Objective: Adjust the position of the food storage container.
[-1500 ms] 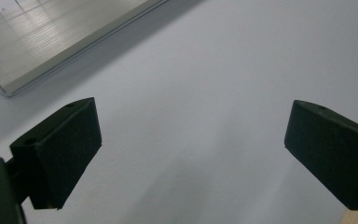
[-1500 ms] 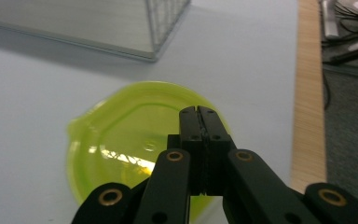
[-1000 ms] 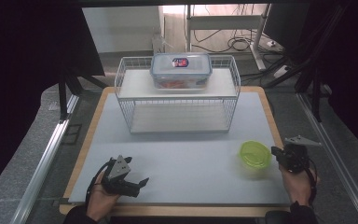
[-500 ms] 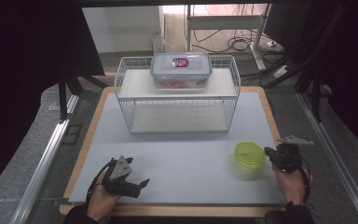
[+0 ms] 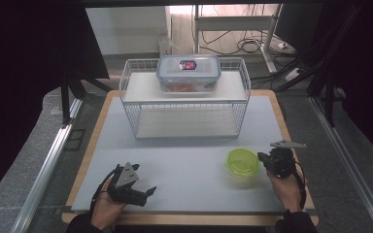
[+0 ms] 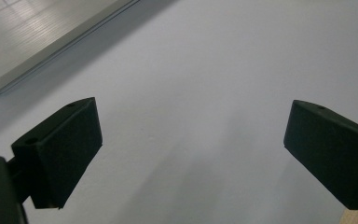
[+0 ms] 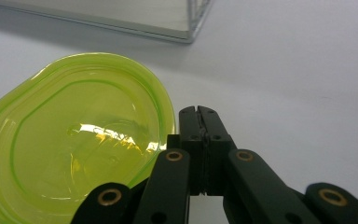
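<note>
A translucent yellow-green round container [image 5: 243, 162] lies on the white table at the front right. My right gripper [image 5: 262, 158] is at its right rim, jaws pressed together with nothing between them. In the right gripper view the shut right gripper [image 7: 198, 112] rests against the rim of the green container [image 7: 74, 140]. My left gripper [image 5: 143, 191] lies in a hand at the front left, with its jaws apart. In the left gripper view the left gripper [image 6: 191, 154] stands open over bare table.
A white wire rack [image 5: 184, 104] stands at the back middle of the table. A clear food box with a blue-rimmed lid [image 5: 188, 73] sits on its top shelf. The wooden table edge [image 5: 175, 218] runs along the front.
My right gripper has moved left across the table, and the green container has slid left with it. The left hand and gripper have stayed still.
</note>
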A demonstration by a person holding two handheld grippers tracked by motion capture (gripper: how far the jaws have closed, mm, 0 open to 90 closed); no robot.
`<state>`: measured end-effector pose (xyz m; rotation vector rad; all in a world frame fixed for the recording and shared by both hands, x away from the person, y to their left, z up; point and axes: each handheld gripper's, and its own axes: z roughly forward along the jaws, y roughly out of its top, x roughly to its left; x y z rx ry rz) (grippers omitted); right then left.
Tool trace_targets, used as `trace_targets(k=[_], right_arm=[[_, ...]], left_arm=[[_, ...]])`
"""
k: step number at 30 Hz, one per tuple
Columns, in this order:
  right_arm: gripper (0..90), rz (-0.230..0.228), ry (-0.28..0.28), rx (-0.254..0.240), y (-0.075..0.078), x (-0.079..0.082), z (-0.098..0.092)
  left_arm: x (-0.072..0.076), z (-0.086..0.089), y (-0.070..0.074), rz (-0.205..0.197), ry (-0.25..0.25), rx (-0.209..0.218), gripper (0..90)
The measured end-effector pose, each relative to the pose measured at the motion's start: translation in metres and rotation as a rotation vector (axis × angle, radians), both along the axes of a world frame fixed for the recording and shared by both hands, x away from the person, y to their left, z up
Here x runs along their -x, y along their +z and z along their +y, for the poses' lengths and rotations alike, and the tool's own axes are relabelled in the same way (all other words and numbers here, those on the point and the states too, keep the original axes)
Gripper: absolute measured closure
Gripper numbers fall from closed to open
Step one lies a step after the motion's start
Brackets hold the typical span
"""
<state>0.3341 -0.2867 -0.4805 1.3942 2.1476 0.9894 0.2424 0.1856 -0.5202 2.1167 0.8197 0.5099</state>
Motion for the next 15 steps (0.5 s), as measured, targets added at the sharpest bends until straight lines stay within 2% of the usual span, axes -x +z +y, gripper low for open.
trace_targets(k=[15], right_arm=[[90.0, 0.027, 0.134, -0.041, -0.005, 0.002, 0.055]], left_arm=[[0.000, -0.002, -0.001, 0.000, -0.007, -0.008, 4.0]])
